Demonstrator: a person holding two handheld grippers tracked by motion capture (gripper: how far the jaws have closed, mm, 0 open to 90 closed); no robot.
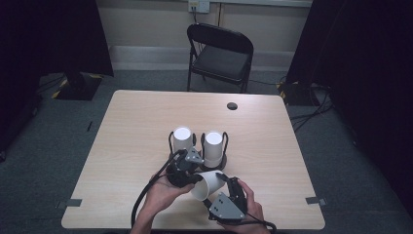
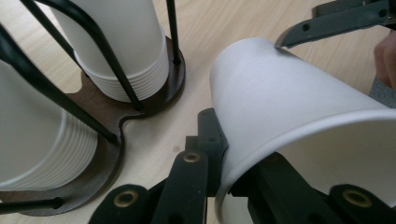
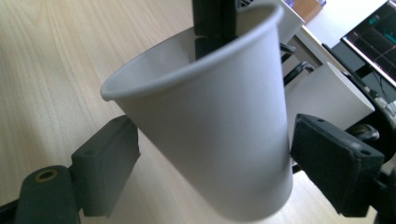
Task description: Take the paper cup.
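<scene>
No legible text or labels anywhere.

The high view hangs above the person's edge of the surface (image 1: 136, 122), facing forward and down, far enough back to take in the chair (image 1: 220, 56) beyond. The left gripper view sits very close, looking along its fingers (image 2: 205, 140) at the paper cup (image 2: 299, 112) with the cup rack (image 2: 112, 121) just beside it. The right gripper view is equally close, meeting the same cup from its other side. All three views share that cup.

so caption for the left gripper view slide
Left gripper pinching the rim of a white paper cup beside two caged cup stacks.
</scene>
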